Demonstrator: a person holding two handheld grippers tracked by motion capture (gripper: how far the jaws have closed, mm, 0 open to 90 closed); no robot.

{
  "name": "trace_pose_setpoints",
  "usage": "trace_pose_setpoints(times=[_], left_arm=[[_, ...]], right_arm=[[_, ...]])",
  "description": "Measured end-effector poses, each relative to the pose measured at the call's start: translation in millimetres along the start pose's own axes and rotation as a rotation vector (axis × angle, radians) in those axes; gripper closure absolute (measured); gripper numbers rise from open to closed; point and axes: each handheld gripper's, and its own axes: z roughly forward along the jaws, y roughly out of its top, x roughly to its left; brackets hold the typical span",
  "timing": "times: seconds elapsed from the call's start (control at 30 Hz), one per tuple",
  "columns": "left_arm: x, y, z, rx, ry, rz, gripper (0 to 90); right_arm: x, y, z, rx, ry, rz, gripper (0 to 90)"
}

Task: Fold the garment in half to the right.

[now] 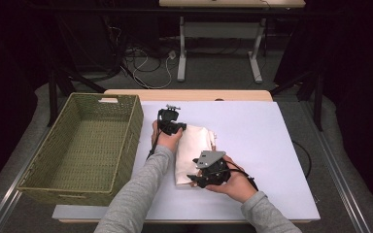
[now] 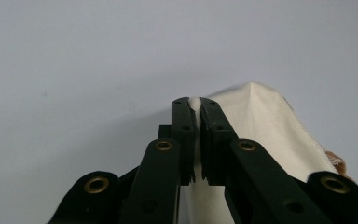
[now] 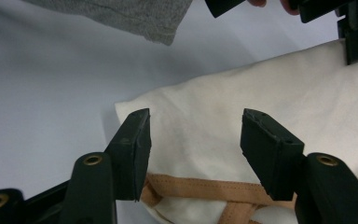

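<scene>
A cream cloth bag lies folded on the white table top, its tan straps at the near end. My left gripper is at the bag's far left corner, shut on a pinch of the cloth; a sliver of fabric shows between its closed tips. My right gripper is at the bag's near end. In the right gripper view its jaws stand apart over the cloth, and the pads do not press on it.
A large woven green basket stands at the left of the table with nothing in it. A grey sleeve crosses the top of the right gripper view. Bare white surface lies to the right of the bag. Cables and desk legs are on the floor beyond.
</scene>
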Motion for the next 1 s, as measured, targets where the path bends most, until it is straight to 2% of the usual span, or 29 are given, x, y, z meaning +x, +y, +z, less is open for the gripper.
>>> trace_pose_setpoints(times=[0.07, 0.23, 0.33, 0.57, 0.73, 0.87, 0.9, 1.0], left_arm=[[-1.3, 1.4, -1.1, -0.004, 0.0, 0.009, 85.5], [-3.5, 5.5, -4.6, -0.008, 0.012, 0.024, 85.6], [-4.5, 7.4, -5.1, -0.014, 0.012, 0.028, 85.6], [-5.9, 10.9, -7.3, -0.028, 0.01, 0.034, 85.6], [-9.2, 9.0, -6.9, -0.021, 0.005, 0.047, 85.6], [-11.2, 8.9, -8.0, -0.025, 0.0, 0.048, 85.6], [-10.7, 9.0, -8.4, -0.023, -0.003, 0.06, 85.6], [-11.3, 7.9, -8.3, -0.025, -0.007, 0.054, 85.6]], right_arm=[[0.6, 0.4, 0.6, 0.014, -0.001, -0.006, 42.7], [0.9, 0.6, 1.7, -0.007, 0.003, -0.025, 42.7], [2.6, 0.9, 2.8, 0.0, 0.008, -0.039, 42.8], [7.1, 1.2, 6.8, 0.028, 0.049, -0.045, 46.5], [11.3, 0.3, 15.1, 0.055, 0.079, -0.071, 47.4], [13.7, -1.4, 20.7, 0.076, 0.093, -0.077, 47.4], [14.0, -2.1, 22.4, 0.083, 0.093, -0.076, 47.4], [12.8, -4.3, 26.9, 0.092, 0.1, -0.07, 47.4]])
